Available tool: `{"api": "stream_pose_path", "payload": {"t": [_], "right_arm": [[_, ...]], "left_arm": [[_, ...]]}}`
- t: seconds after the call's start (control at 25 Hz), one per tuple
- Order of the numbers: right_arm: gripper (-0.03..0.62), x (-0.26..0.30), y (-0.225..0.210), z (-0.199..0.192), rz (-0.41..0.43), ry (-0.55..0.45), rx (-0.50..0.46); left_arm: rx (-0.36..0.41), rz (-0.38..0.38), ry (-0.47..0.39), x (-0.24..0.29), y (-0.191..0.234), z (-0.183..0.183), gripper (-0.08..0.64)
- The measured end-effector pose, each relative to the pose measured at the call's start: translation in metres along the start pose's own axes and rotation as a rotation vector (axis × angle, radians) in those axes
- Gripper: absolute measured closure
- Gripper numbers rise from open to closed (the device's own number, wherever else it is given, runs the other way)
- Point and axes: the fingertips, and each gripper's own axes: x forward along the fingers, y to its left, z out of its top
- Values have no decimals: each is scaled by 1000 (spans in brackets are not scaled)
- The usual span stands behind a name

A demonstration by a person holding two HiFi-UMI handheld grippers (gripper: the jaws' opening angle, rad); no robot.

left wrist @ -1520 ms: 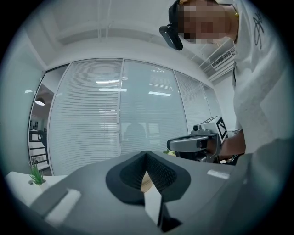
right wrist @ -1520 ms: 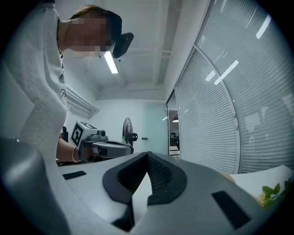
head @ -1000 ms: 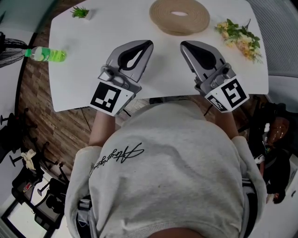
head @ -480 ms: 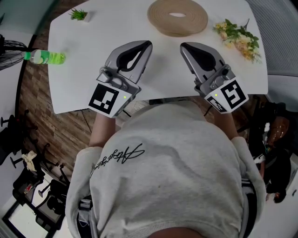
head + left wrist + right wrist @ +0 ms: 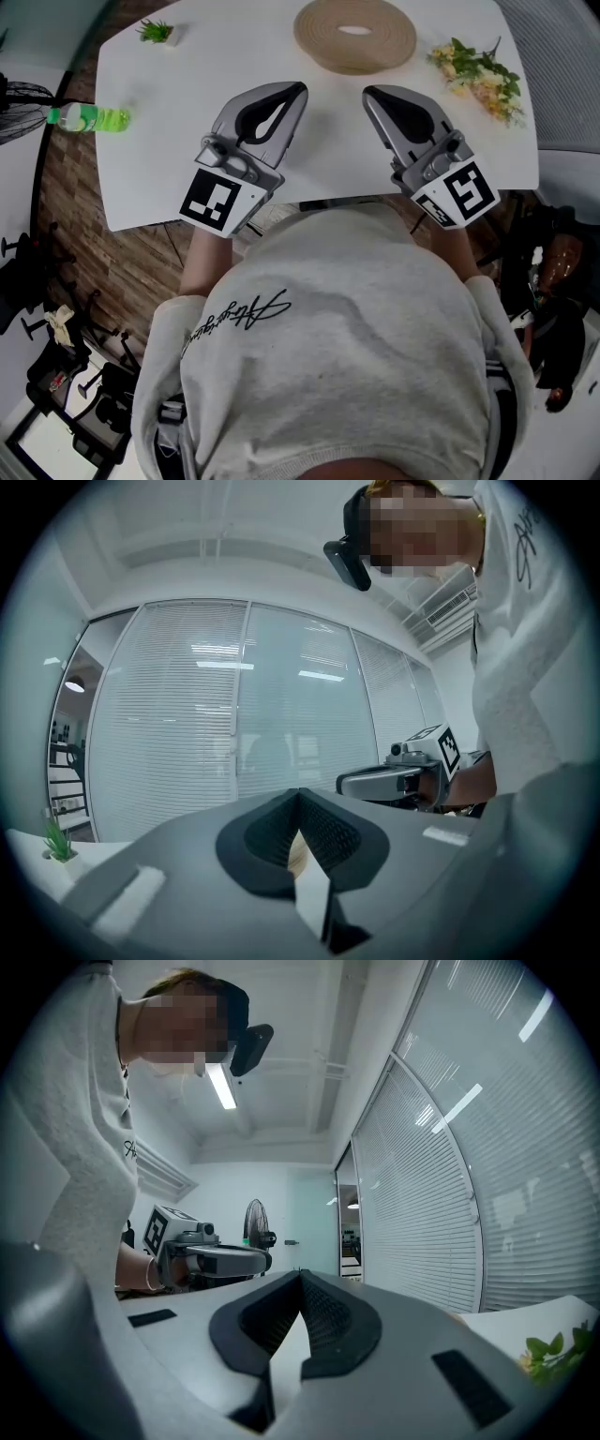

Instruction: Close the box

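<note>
A round, flat, tan woven box (image 5: 354, 36) lies at the far side of the white table (image 5: 169, 159). Both grippers hover level above the table's near half, short of the box and apart from it. My left gripper (image 5: 298, 89) is shut with nothing in it and points toward the box's left side. My right gripper (image 5: 370, 92) is likewise shut and empty, pointing toward the box's right side. In the left gripper view the shut jaw tips (image 5: 300, 792) meet, with the right gripper (image 5: 394, 780) beside them. The right gripper view shows its tips (image 5: 301, 1272) closed and the left gripper (image 5: 211, 1258) alongside.
A green bottle (image 5: 89, 117) lies at the table's left edge, and a small potted plant (image 5: 155, 31) stands at the far left corner. A bunch of flowers (image 5: 480, 70) lies at the far right. Glass walls with blinds (image 5: 244, 724) stand beyond. A floor fan (image 5: 258, 1227) stands behind.
Both grippers stay where they were above the table. Only the left gripper view has shifted slightly since the earliest frame.
</note>
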Motion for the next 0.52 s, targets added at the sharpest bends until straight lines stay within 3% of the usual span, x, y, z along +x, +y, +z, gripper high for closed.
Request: {"api": "stream_pose_path", "payload": {"t": [0.52], "right_arm": [[592, -5, 0, -2, 1, 5, 1]], "left_arm": [[-3, 6, 1, 2, -3, 0, 558]]}}
